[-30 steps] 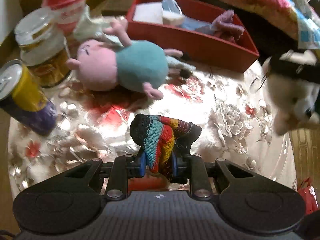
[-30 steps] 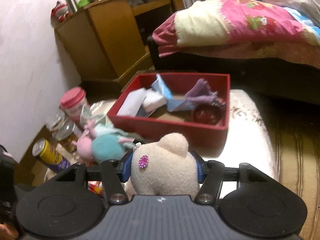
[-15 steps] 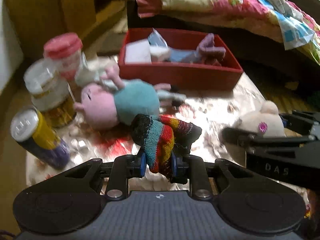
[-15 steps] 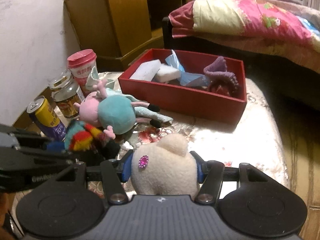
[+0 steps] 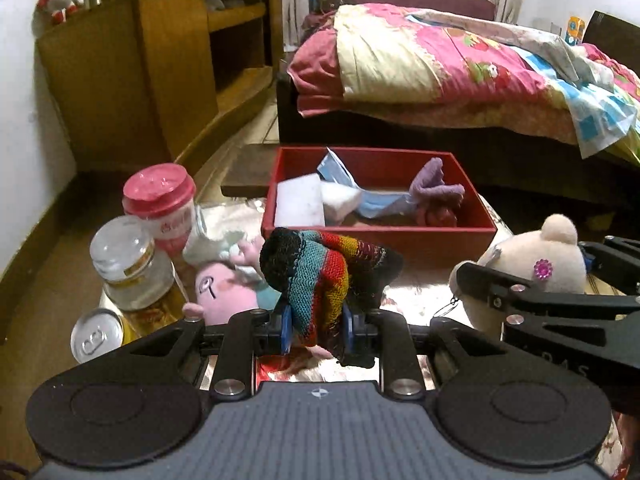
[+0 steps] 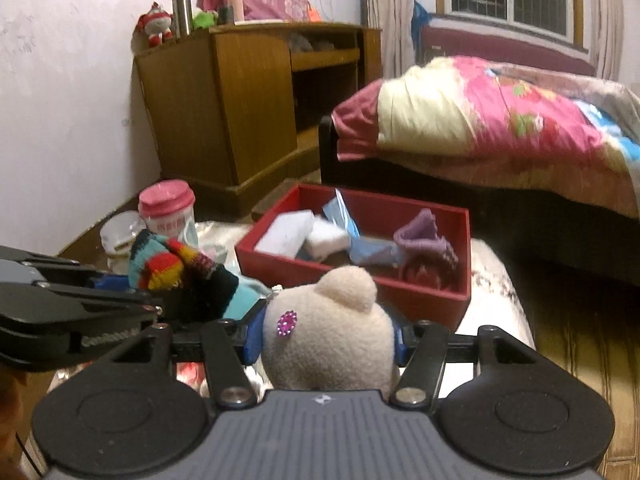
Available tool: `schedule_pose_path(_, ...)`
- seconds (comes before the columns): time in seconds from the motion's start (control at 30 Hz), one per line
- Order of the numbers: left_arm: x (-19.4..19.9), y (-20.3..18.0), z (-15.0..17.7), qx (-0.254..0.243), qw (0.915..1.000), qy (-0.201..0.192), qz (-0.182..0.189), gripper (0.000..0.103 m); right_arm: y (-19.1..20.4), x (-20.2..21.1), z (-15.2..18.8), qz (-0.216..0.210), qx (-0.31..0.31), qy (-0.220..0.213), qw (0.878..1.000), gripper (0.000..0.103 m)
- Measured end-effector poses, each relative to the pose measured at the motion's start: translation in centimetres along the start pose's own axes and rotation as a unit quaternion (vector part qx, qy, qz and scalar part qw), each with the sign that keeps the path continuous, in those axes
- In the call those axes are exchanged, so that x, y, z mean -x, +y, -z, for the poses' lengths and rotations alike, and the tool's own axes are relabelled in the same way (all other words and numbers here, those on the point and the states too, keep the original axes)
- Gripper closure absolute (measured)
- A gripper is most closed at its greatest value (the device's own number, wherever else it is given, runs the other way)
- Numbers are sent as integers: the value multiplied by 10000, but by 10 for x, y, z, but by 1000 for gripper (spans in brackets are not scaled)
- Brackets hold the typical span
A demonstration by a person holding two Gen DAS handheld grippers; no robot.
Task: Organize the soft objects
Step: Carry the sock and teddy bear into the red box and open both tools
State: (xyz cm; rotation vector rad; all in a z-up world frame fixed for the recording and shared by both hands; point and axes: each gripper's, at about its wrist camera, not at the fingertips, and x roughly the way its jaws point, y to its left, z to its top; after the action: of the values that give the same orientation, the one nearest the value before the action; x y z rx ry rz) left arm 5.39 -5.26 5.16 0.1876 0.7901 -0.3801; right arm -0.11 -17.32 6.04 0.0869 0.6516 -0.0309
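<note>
left wrist view: our left hand-held gripper (image 5: 316,330) clamps a striped knit glove (image 5: 320,276) above the tabletop (image 5: 416,300); our right hand-held gripper (image 6: 326,338) squeezes a cream plush (image 6: 328,332) before the red box (image 6: 360,280).

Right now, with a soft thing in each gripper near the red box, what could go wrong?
The left gripper pinches only a fold of the striped knit glove; the loose part might slip out or drag over the pink pig plush. The two grippers are close: the right gripper with the cream plush could bump the left. The red box is already partly filled, so items may catch on its rim.
</note>
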Motion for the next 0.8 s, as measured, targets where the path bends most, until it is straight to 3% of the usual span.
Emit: schedule_pose_path(0.8, -14, -13, -27, -226, 9988, -389, -168, 80, -15, -8, -31, 369, -10, -665, 9971, 69)
